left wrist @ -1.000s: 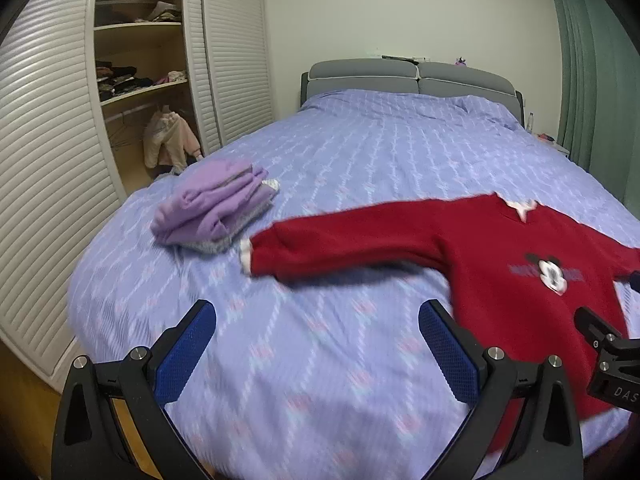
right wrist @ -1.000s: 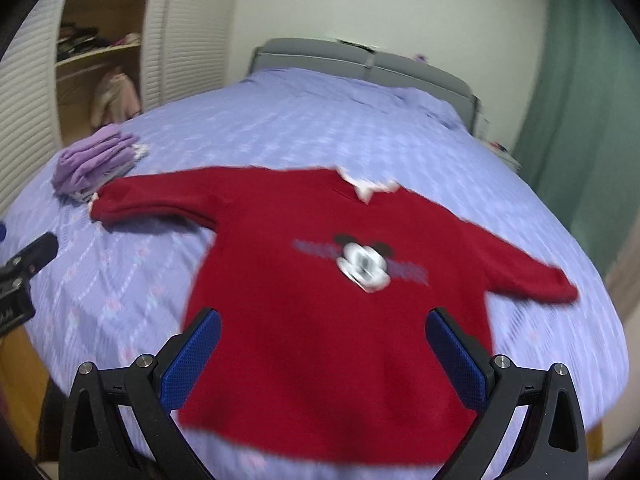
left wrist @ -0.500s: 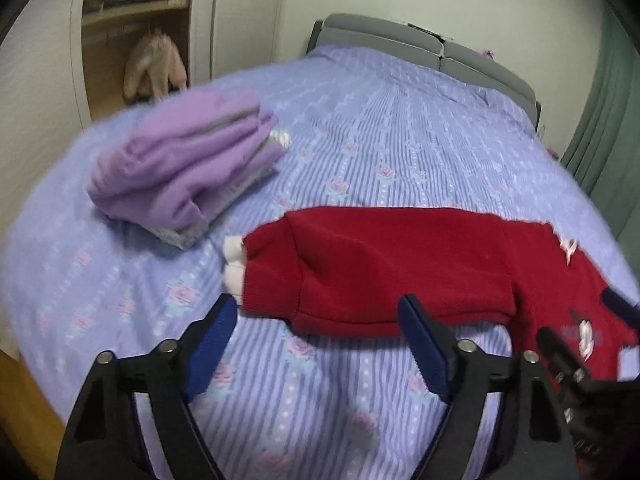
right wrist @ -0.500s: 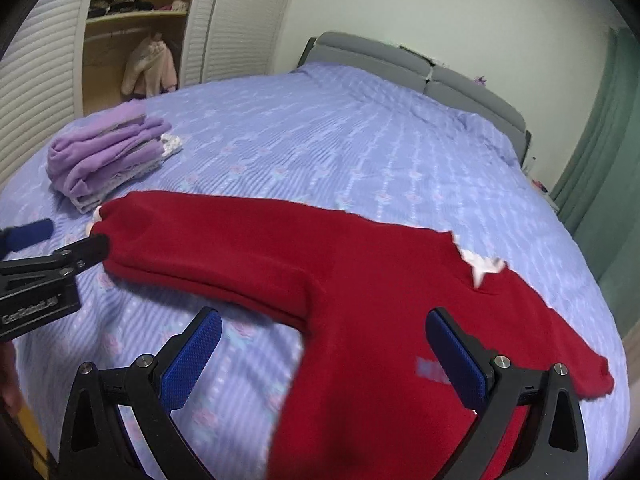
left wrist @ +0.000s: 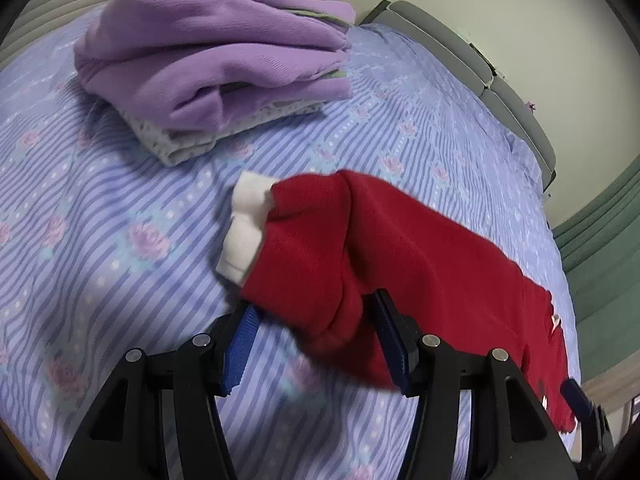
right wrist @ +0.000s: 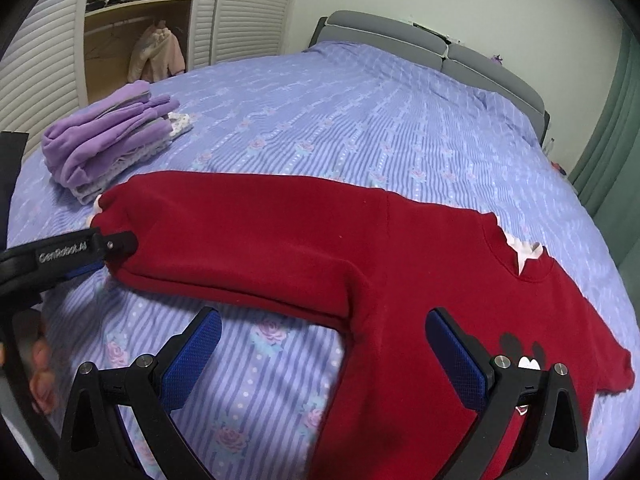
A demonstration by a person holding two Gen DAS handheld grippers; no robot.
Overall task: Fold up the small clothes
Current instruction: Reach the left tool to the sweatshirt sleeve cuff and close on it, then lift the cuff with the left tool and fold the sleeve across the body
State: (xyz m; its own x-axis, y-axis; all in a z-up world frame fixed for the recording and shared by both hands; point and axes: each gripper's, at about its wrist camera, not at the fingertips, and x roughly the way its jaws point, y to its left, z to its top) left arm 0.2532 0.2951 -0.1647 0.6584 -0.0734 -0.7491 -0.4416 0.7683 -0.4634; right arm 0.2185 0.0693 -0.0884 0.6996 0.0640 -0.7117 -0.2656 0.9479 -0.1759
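Closer now, left tool (left wrist: 312, 336) straddles red sleeve (left wrist: 320, 256) (grip unclear).

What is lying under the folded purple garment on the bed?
Under the purple garment lies a folded white dotted cloth, with only its edge showing. The rest is covered. Everything rests on the striped bedsheet.

Left gripper (left wrist: 312, 336) low in the frame, jaws part-closed around bunched fabric. Right gripper (right wrist: 320, 356) at bottom centre, jaws spread wide, holding nothing.

Left tool (left wrist: 316, 340) straddling red sleeve (left wrist: 320, 248) end (jaws apart), purple pile (left wrist: 212, 48) beyond.
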